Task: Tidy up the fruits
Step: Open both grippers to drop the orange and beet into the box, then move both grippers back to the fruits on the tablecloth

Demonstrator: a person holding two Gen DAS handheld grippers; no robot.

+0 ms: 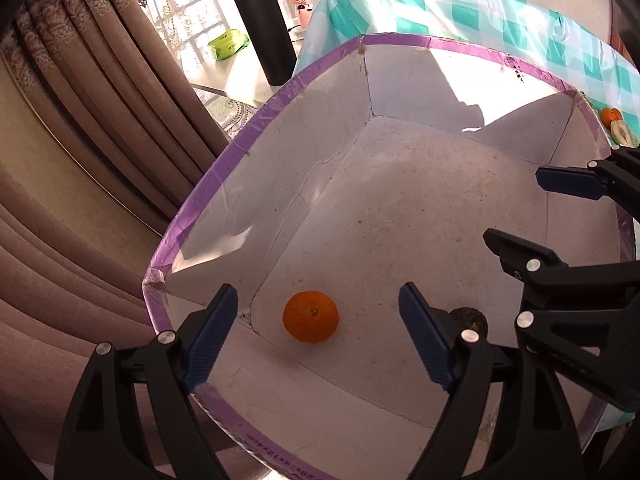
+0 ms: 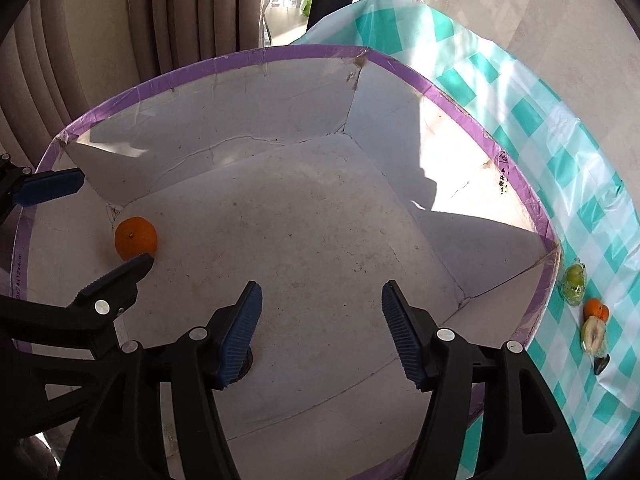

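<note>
A white cardboard box (image 1: 260,120) with a purple taped rim sits on the checked tablecloth. On its floor near a corner lies an orange (image 1: 310,316) (image 2: 136,238). My left gripper (image 1: 318,291) hangs open above it, and its pads do not touch the fruit. My right gripper (image 2: 321,286) is open over the box floor, with nothing between its pads. A small dark round fruit (image 1: 468,318) (image 2: 240,362) lies on the box floor, mostly hidden behind a finger in both views. Each gripper also appears in the other's view: right gripper (image 1: 512,207), left gripper (image 2: 116,218).
Outside the box on the teal checked tablecloth (image 2: 580,184) lie a green fruit in plastic (image 2: 574,282), another orange (image 2: 596,308) and a pale cut fruit (image 2: 594,336). A black bottle (image 1: 264,28), a green pack (image 1: 228,42) and curtains (image 1: 100,120) stand beyond.
</note>
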